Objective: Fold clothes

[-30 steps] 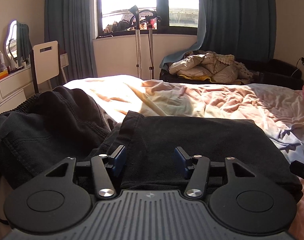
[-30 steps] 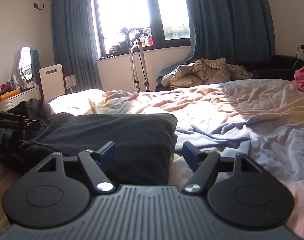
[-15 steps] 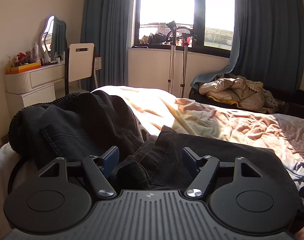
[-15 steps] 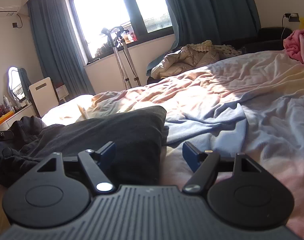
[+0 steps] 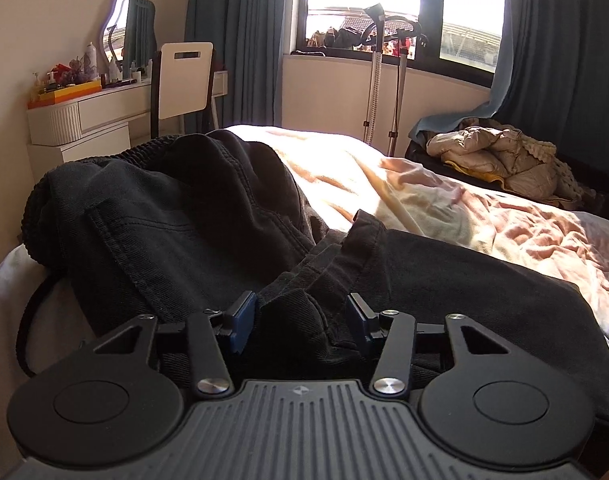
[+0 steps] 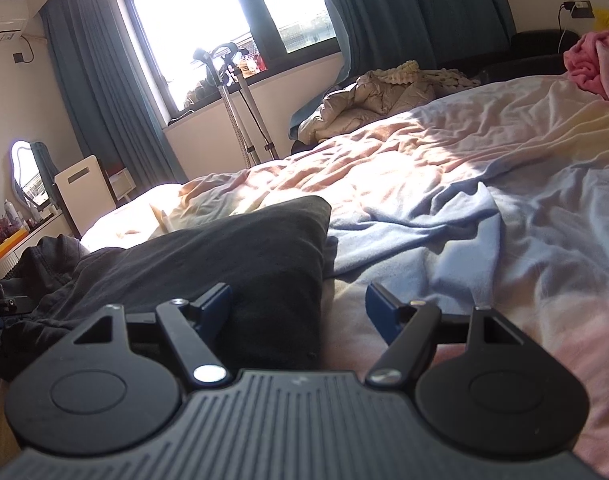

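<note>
While your left gripper [image 5: 300, 320] sits low over the black trousers [image 5: 176, 232], its jaws have just been closing and stand at a middling gap, with a raised bunch of dark cloth between them. You cannot tell from the left wrist view whether the pads are pressing that cloth yet; they look just beside it, not clamped.

Your right gripper [image 6: 298, 308] is spread wide and holds nothing. Its left finger lies over the folded end of the trousers, its right finger over the bare bedsheet [image 6: 484, 184].

Taking the trousers as your landmark: they lie across the near edge of the bed. Their right part looks flattened and doubled over, ending in a neat corner. Their left part, with the ribbed waistband [image 5: 36, 208] and a seamed pocket, is heaped up and rumpled. I would judge the fold as partly made: one end is laid, the waist end is left to smooth and bring over.

Beyond the trousers the sheet runs on, sunlit and creased. Farther right of them a pink garment [image 6: 596, 60] waits at the far side of the bed, cut off by the frame, so more folding may remain. Past the bed, a pale quilted jacket [image 5: 500, 160] is piled on a dark seat.

The layers under the heap are hidden, and a dark cord [image 5: 28, 328] left of the trousers is too shadowed to identify.
</note>
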### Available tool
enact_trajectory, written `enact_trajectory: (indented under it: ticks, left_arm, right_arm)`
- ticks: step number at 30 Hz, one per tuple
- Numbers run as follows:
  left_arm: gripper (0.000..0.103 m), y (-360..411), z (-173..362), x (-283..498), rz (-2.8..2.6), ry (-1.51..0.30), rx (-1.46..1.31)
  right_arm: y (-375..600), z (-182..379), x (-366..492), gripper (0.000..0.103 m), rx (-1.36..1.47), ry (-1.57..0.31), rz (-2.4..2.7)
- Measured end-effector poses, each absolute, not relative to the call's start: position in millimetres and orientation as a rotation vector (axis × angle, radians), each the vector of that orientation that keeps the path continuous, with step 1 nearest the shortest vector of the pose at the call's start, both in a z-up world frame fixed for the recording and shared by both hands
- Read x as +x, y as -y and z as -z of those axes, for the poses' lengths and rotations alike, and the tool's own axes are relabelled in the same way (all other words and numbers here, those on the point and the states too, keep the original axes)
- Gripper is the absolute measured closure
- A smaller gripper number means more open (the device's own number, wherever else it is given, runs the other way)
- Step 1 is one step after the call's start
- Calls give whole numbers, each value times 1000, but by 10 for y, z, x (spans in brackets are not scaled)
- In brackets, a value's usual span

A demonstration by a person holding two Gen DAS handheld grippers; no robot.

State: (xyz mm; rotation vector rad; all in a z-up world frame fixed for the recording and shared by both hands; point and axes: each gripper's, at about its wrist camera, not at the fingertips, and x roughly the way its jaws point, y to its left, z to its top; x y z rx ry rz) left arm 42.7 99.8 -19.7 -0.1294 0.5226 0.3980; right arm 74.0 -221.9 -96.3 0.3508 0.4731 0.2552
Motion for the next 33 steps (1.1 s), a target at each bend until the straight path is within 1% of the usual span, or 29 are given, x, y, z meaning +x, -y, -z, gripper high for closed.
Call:
enact_trajectory:
  ticks: [3,8,11,14,15,16,21,23,24,25,28,33]
  left_arm:
    - [56,-882,171,393,-378,-484,-63]
    - [55,-955,219,457,-391,-525,-95]
    - [53,-1048,239,488,-418,-547,-137]
    - [53,-1021,273,528,-410,-576,-120]
    - [51,-1005,282,537,-409,-582,-110]
    - [45,-1006,296,551,-403,-594,-114]
    - [44,-1038,387,665,-407,-646,-107]
    - [53,-1024,414,725,-404,-657,-82]
    - [66,-1010,411,737,-402,-660,-63]
    - [81,-1004,393,735,-400,-658,-50]
    - [84,-1029,293,711,-381,-648,-35]
    - [85,-1178,111,697,-316,-657,-57]
  right_arm:
    - [2223,980,750,28,356,-479,-258]
    - [2253,990,717,28,349,-475,-261]
    - [2247,1001,725,27,353,-477,-263]
    - [2251,1006,743,27,363,-480,-272]
    - [2249,1006,746,27,370,-481,-278]
    - [2247,1007,749,27,377,-483,-283]
    - [2229,1006,781,24,433,-494,-315]
    - [2221,1002,792,24,459,-499,-333]
    - [2213,1001,798,23,464,-503,-344]
    - [2203,997,803,23,464,-506,-353]
    - [2198,995,807,23,476,-512,-376]
    - [2222,1017,817,21,516,-518,-401]
